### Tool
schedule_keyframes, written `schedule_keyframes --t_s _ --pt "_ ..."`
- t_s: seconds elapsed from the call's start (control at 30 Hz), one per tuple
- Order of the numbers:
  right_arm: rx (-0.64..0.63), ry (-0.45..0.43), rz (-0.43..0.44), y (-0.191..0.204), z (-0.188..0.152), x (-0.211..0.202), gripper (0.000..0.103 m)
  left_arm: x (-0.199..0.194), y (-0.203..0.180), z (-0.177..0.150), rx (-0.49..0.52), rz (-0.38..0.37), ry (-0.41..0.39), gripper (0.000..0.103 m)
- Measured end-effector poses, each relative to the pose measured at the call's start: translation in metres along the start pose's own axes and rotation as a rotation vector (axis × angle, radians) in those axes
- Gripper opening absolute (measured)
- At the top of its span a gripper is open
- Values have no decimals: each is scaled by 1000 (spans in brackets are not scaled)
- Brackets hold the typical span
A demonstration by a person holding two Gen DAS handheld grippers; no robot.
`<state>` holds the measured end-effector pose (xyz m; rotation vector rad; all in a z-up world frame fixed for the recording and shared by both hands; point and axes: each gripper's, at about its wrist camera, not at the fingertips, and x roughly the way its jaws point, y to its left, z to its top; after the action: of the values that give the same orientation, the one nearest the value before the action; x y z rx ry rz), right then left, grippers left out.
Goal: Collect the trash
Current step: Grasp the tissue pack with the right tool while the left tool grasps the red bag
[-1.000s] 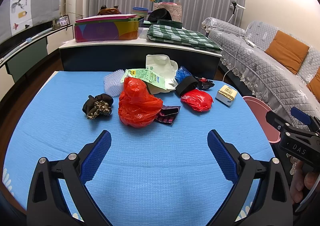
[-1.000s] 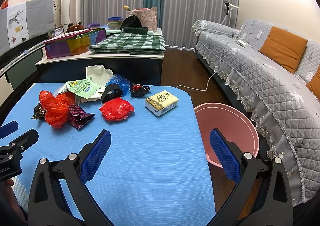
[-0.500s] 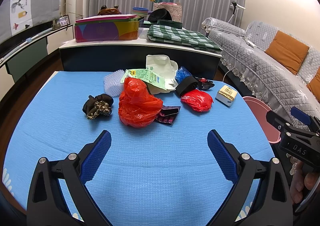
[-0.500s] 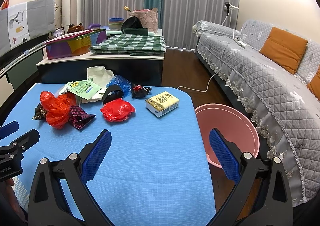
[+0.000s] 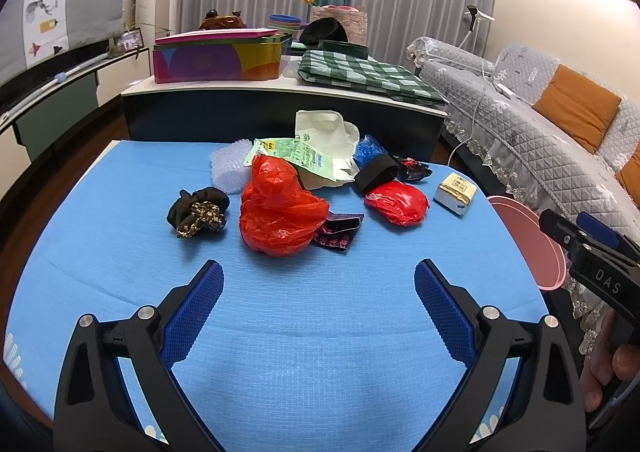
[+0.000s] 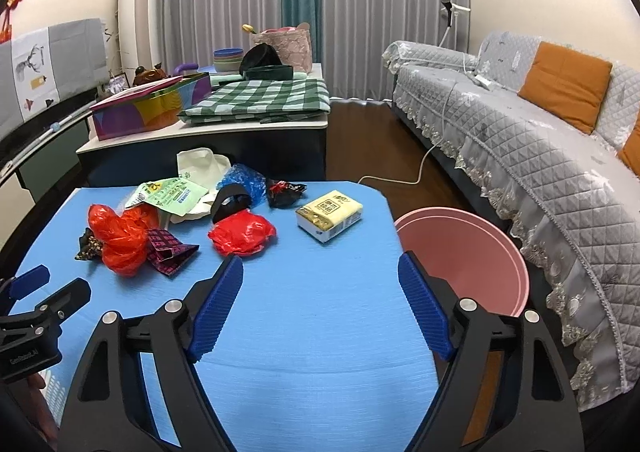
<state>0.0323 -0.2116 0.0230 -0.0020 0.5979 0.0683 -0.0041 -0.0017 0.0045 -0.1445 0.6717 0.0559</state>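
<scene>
Bench under ribbed blue mat. Trash at far end: two crinkled red bags, boxy tissue pack, dark scrunchie, patterned wrapper. Round pink bin just beside right edge. Left claw open, empty. Right claw just narrowing, nothing between jaws

Blue-covered table with scattered trash.
Beside the large red bag: black scrunchie left, small red bag and tissue pack right.
</scene>
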Motion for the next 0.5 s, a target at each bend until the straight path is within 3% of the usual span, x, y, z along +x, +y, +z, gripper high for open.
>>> schedule_keyframes --t_s 0.5 --pt "72 43 -1 -11 23 56 79 29 11 17 -16 62 -12 85"
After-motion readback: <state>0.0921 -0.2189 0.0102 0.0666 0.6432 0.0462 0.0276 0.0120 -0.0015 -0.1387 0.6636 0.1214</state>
